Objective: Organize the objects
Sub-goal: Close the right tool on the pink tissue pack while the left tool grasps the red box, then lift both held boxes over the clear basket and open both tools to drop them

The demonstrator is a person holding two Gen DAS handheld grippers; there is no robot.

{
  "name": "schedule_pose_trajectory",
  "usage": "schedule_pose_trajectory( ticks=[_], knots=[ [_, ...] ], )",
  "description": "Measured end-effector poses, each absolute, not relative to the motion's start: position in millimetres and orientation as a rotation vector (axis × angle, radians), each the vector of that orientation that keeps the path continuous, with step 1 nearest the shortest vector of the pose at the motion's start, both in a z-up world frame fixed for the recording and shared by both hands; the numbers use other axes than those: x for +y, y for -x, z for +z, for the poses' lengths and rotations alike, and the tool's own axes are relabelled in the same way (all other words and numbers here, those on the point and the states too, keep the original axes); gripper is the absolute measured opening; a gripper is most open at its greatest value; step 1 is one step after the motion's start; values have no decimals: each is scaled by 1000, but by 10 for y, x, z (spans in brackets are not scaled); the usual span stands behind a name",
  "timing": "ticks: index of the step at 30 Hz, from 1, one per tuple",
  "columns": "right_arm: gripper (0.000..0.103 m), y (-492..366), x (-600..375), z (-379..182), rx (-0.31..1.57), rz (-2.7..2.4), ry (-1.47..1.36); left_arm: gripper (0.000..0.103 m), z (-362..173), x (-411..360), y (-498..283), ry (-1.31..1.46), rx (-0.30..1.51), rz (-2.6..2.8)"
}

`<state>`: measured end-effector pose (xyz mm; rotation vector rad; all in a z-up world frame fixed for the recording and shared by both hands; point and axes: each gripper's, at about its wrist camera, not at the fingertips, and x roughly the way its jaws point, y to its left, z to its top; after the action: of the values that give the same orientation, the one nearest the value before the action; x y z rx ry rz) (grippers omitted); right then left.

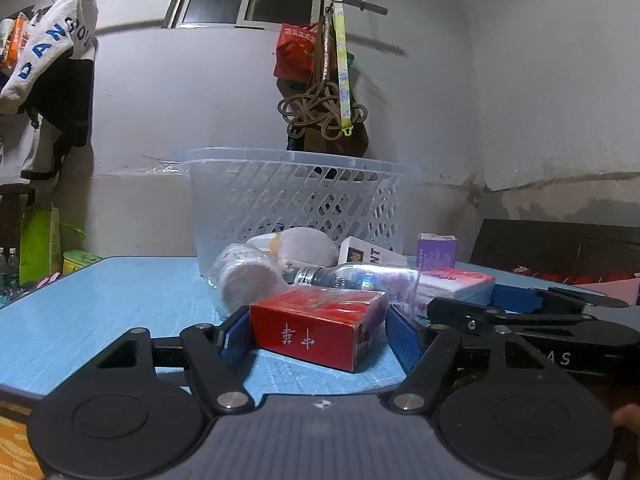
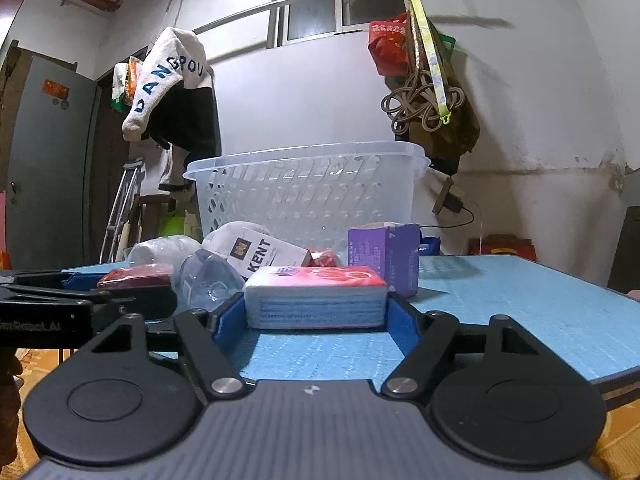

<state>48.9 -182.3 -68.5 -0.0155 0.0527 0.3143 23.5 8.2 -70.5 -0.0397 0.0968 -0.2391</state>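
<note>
grasp step: red box (image 1: 320,330) bracketed by left tool (image 1: 316,338), tissue pack (image 2: 316,298) by right tool (image 2: 316,316); contact unclear, grip state cannot be told. next: firm squeeze, lift into basket (image 2: 304,160).

The basket (image 1: 296,196) has its foot hidden behind the clutter at 6 o'clock, its inside too hazy through the lattice to tell, while the clear bottle (image 1: 356,280) lies half covered by the red box (image 1: 320,330), and the counter (image 2: 520,312) runs off-frame at 3 o'clock.

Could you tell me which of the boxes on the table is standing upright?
The purple box, beside the basket; the red box and KENT box lie flat or tilted.
</note>
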Motion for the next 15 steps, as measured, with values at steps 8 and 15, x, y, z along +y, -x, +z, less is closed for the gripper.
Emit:
schedule_pose_trajectory(
  ticks=[8,15],
  knots=[
    [75,-363,-1884,-690,44,288,5,74,-675,169,-161,60,80,-201],
    [75,-332,-1987,-651,36,267,-46,74,-622,202,-82,67,91,-192]
  ],
)
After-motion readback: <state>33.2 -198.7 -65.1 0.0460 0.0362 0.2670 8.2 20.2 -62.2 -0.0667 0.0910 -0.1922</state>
